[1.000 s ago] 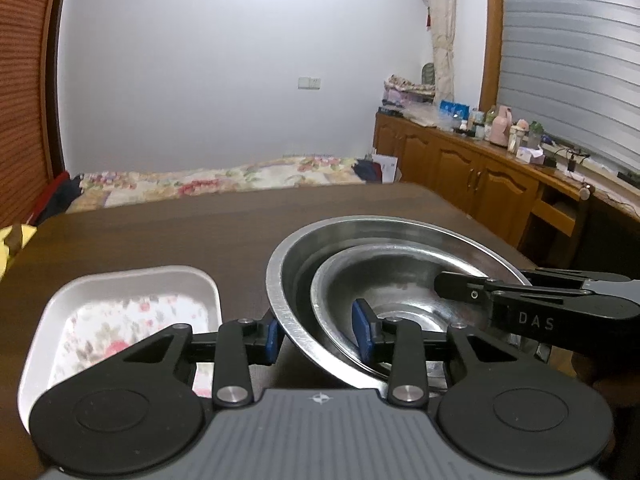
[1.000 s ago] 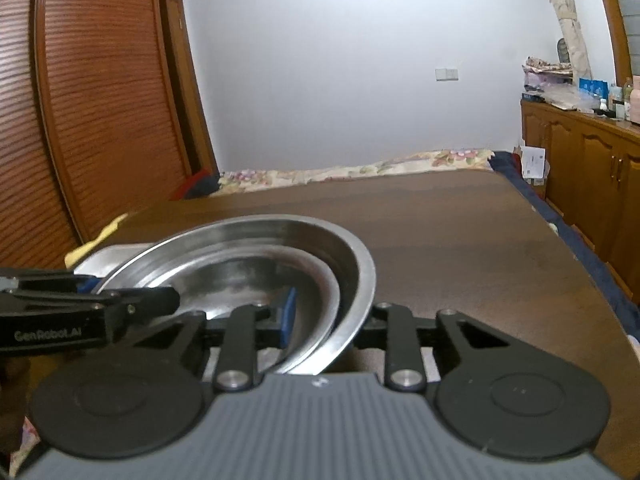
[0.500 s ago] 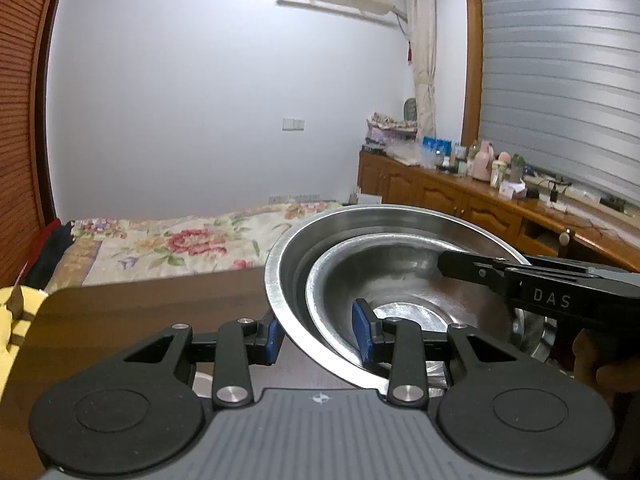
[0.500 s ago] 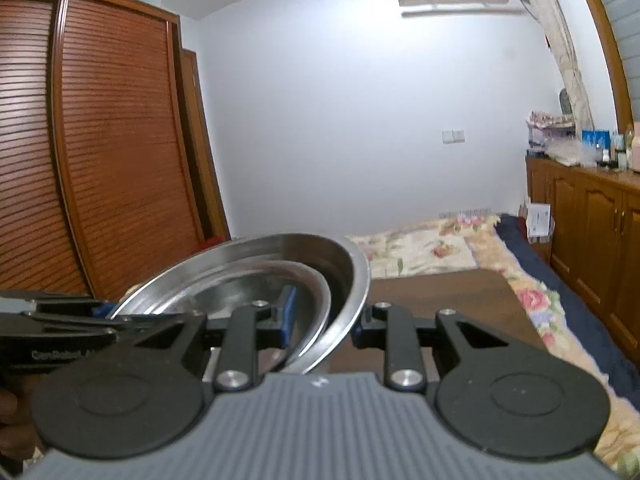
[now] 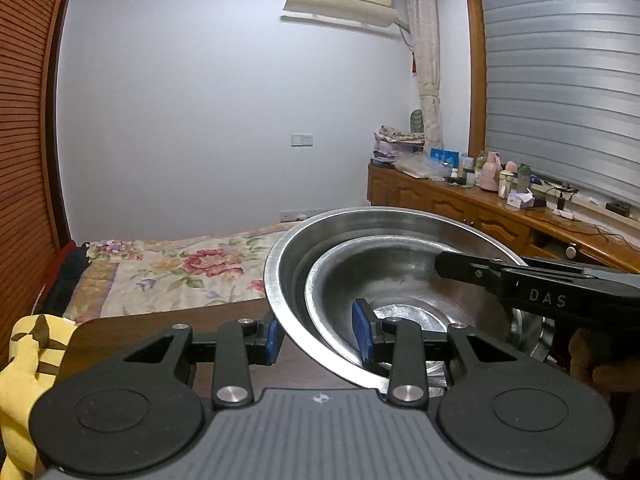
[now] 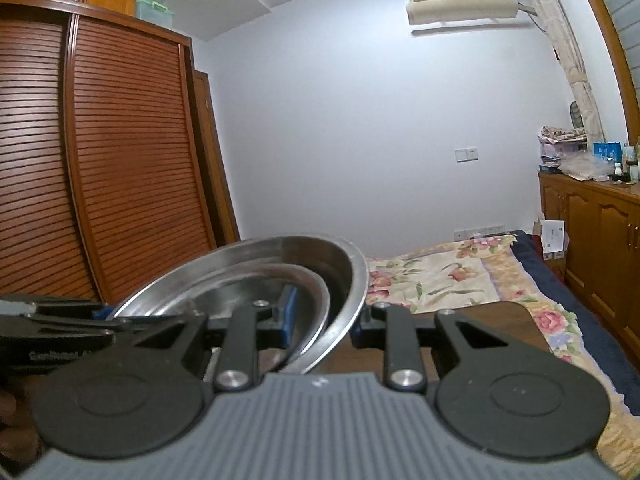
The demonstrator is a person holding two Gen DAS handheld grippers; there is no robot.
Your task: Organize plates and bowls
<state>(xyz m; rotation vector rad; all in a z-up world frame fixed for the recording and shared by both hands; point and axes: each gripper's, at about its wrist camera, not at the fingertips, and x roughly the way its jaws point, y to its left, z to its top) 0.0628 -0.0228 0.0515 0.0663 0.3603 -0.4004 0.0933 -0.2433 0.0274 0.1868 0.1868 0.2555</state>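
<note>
A large steel bowl (image 5: 288, 252) with a smaller steel bowl (image 5: 400, 268) nested inside is held up in the air above the dark wooden table (image 5: 160, 328). My left gripper (image 5: 320, 336) is shut on the bowls' left rim. My right gripper (image 6: 324, 320) is shut on the opposite rim of the large bowl (image 6: 352, 272), with the small bowl (image 6: 280, 280) inside it. The right gripper's black body (image 5: 540, 292) crosses the bowls in the left wrist view. The left gripper's body (image 6: 60, 328) shows at the left of the right wrist view.
A bed with a floral cover (image 5: 180, 272) lies beyond the table's far edge. A wooden sideboard (image 5: 480, 216) with bottles stands on the right. A slatted wardrobe (image 6: 100, 160) stands on the left. A yellow cloth (image 5: 24, 344) lies at the table's left.
Both grippers have lifted the nested bowls well up off the table. The floral white tray has dropped out of the left wrist view, and more wall and ceiling show.
</note>
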